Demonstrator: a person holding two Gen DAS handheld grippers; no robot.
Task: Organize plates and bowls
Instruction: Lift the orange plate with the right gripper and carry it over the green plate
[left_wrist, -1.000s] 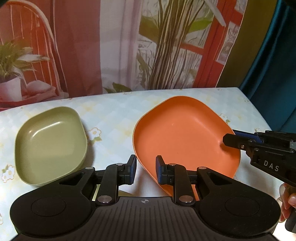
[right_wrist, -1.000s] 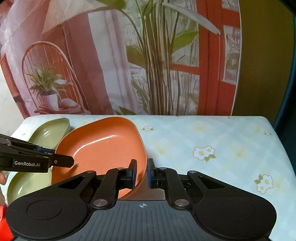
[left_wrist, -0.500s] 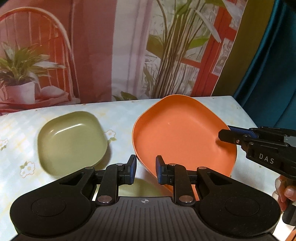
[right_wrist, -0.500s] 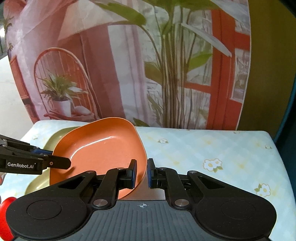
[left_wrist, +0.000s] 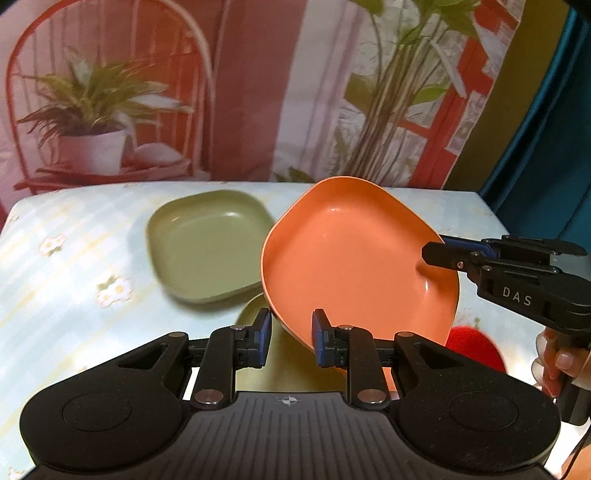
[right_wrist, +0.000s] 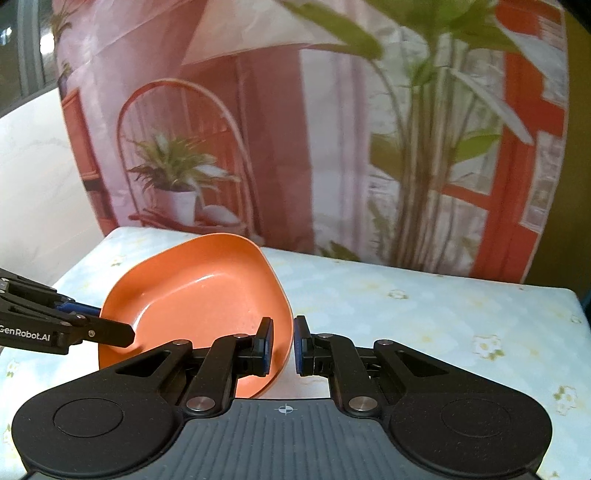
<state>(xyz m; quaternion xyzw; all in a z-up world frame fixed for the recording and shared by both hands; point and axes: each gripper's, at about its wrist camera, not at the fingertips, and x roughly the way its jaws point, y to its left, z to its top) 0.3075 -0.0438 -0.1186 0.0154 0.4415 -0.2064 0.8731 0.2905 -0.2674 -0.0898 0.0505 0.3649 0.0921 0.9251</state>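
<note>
Here I hold the orange plate (left_wrist: 354, 254) tilted in the middle of the frame, clear of the flowered surface (left_wrist: 74, 266), my left gripper (left_wrist: 289, 341) clamped on its near rim and my right gripper (right_wrist: 283, 345) pinching the opposite edge. A green bowl (left_wrist: 207, 243) sits on the surface just left of the plate. Another green dish (left_wrist: 255, 314) peeks out beneath it, and something red (left_wrist: 476, 345) shows at lower right.
</note>
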